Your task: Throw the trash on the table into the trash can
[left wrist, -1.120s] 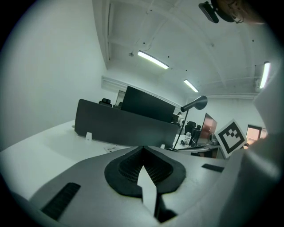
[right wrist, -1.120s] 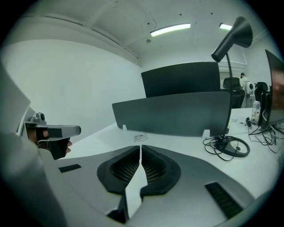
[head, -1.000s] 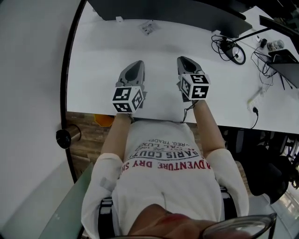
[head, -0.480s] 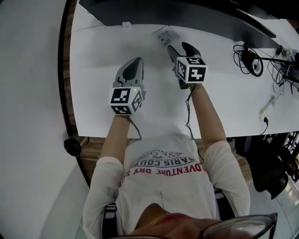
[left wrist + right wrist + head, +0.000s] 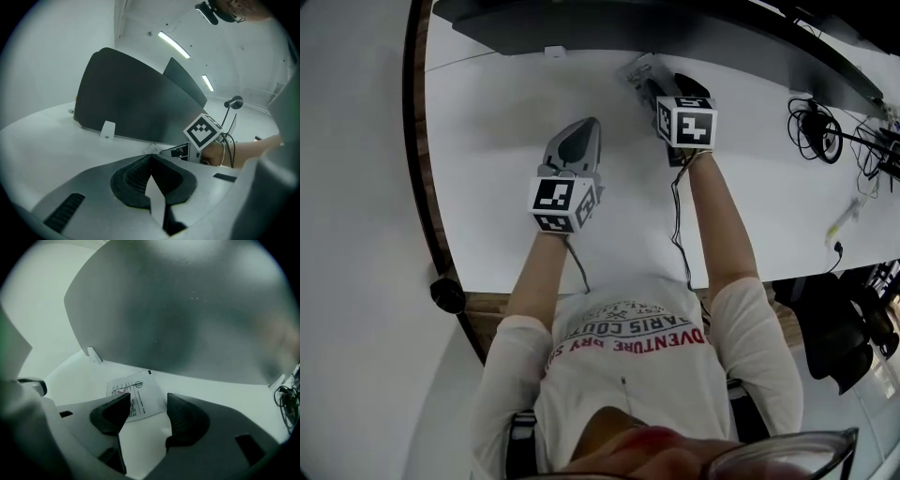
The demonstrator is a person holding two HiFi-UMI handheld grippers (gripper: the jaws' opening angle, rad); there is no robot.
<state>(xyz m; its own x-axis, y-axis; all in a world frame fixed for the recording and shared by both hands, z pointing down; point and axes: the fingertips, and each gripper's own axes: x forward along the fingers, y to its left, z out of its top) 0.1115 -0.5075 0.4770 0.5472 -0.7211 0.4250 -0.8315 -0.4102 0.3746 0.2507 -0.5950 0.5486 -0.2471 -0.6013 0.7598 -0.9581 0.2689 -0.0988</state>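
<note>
On table (image 5: 487,187): 1 flat printed trash packet (image 5: 140,390) nr far edge; 1 small white tab (image 5: 553,51) at far edge; 2 dark panels (image 5: 126,103) along far edge; 1 cable coil (image 5: 811,131) nr right edge, poss. more, too small to count.

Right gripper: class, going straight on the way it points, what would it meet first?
Probably the printed wrapper flat on the table: its near edge shows between the jaws of the right gripper, which have just been opening and grip nothing.

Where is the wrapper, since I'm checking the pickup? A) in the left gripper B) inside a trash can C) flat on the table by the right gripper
C: the wrapper lies flat on the table at the right gripper, whose jaws have just been opening, gripping nothing.
</note>
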